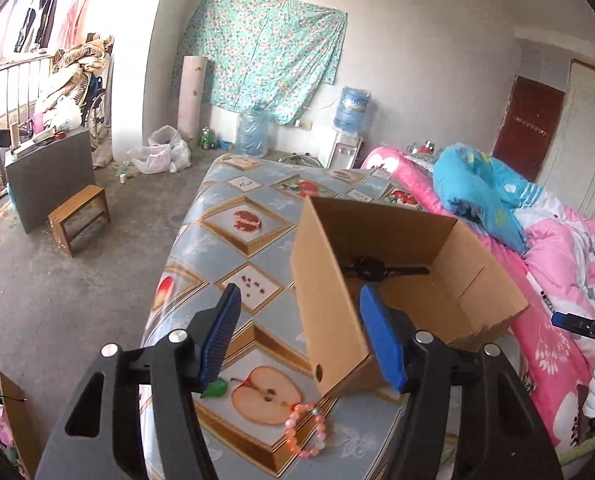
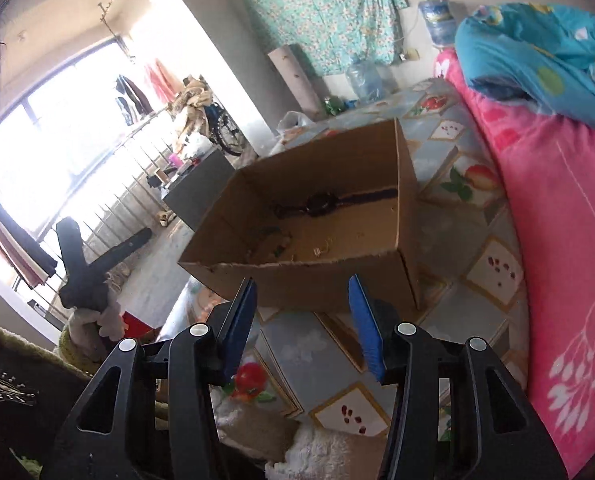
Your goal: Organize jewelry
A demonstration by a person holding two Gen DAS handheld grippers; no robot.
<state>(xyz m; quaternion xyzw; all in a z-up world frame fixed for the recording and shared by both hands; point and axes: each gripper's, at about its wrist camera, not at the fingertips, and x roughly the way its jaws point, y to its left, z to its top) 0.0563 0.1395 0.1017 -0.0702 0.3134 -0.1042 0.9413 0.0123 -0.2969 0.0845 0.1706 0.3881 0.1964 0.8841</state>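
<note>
Left wrist view is showing both the left gripper (image 1: 297,336) and right gripper (image 2: 303,326) hanging part-open, empty; pink bead bracelet (image 1: 305,430) is awaiting pickup into the cardboard box (image 1: 329,320).

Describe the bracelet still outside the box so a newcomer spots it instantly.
Start at the fruit-print table beside the pink bed, then the open cardboard box on it. In front of the box's near corner, next to the printed apple half, lies the pink bead bracelet, the only loose jewelry outside the box.
</note>
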